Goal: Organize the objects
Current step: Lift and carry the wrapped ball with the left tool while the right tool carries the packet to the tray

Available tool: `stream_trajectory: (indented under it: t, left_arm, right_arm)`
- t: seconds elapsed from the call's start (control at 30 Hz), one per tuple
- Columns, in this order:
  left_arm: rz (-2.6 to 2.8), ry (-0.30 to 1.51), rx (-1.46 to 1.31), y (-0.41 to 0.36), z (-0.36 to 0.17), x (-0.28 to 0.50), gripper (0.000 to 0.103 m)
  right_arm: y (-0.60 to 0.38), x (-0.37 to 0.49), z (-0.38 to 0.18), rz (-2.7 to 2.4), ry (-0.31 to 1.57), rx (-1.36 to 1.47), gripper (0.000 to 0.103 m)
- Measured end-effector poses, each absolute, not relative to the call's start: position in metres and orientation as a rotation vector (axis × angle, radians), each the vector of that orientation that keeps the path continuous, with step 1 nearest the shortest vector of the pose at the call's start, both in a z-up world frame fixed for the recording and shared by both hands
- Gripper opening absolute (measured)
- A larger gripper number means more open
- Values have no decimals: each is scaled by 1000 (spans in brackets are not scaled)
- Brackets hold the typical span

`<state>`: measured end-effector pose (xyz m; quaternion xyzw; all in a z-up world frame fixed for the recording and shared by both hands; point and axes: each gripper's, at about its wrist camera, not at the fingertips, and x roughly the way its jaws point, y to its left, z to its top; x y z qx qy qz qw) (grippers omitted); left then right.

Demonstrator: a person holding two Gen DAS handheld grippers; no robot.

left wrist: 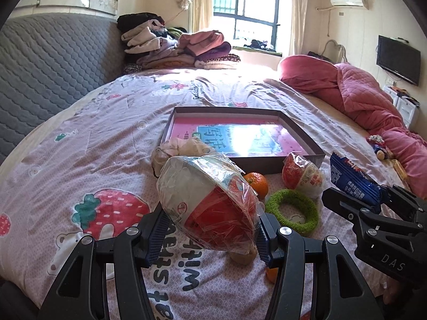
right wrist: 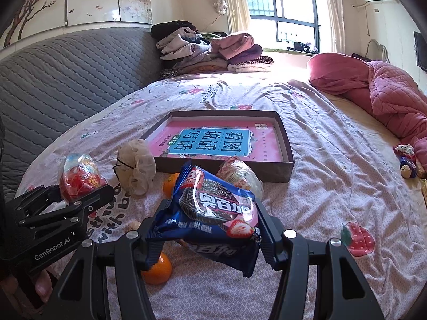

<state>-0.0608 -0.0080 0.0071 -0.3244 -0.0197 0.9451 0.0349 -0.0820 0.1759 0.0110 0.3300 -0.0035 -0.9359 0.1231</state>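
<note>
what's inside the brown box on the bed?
The brown box holds a pink book lying flat, with a blue title panel. Anything beneath the book is covered.

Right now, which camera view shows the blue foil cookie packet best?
The right wrist view: the blue foil cookie packet fills the centre, printed front visible, pinched in the right gripper. The left wrist view shows only its back at the right edge.

A crinkled, glossy clear plastic wrap point(left wrist: 210, 200) is seen on the red-and-white cup, a shiny blue foil biscuit packet point(right wrist: 213, 213) beside matt black plastic fingers point(right wrist: 153, 250).
</note>
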Motion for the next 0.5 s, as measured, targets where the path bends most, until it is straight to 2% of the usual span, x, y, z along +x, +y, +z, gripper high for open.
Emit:
stream_trajectory:
  t: [0.5]
  left_arm:
    - [2926,-69,-959,-6,21,-89,58]
  right_arm:
    - [173,-111,30,-2733,-3,874,59]
